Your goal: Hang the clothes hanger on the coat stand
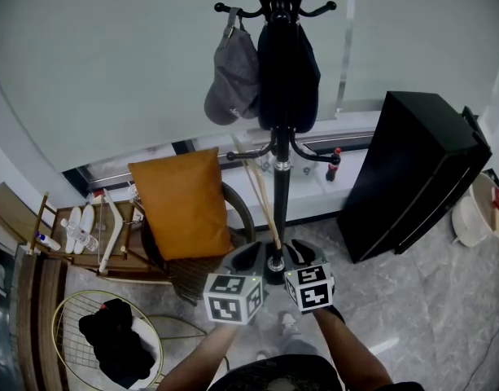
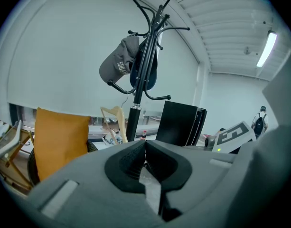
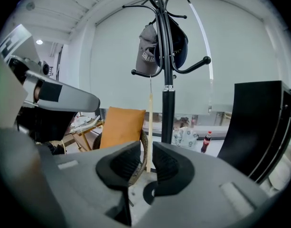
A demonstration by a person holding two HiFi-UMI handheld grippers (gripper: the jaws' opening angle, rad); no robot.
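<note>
Two grippers are held low and close to the person, side by side, and neither holds anything. The left gripper point(image 2: 145, 145) has its jaws pressed together with nothing between them. The right gripper point(image 3: 146, 152) has its jaws a narrow slit apart, and only the floor and things farther off show through the gap. Beyond them the wooden clothes hanger point(image 1: 263, 202) hangs down alongside the pole of the coat stand point(image 1: 280, 177). Its wire hook appears to be caught on one of the lower arms, well apart from both grippers. Higher up, a grey cap point(image 1: 233, 76) and a dark bag point(image 1: 288, 72) hang from the top arms. Judged from this, the hanging looks done: the hanger is on the stand and free of both grippers, with nothing of the task left to do.
</note>
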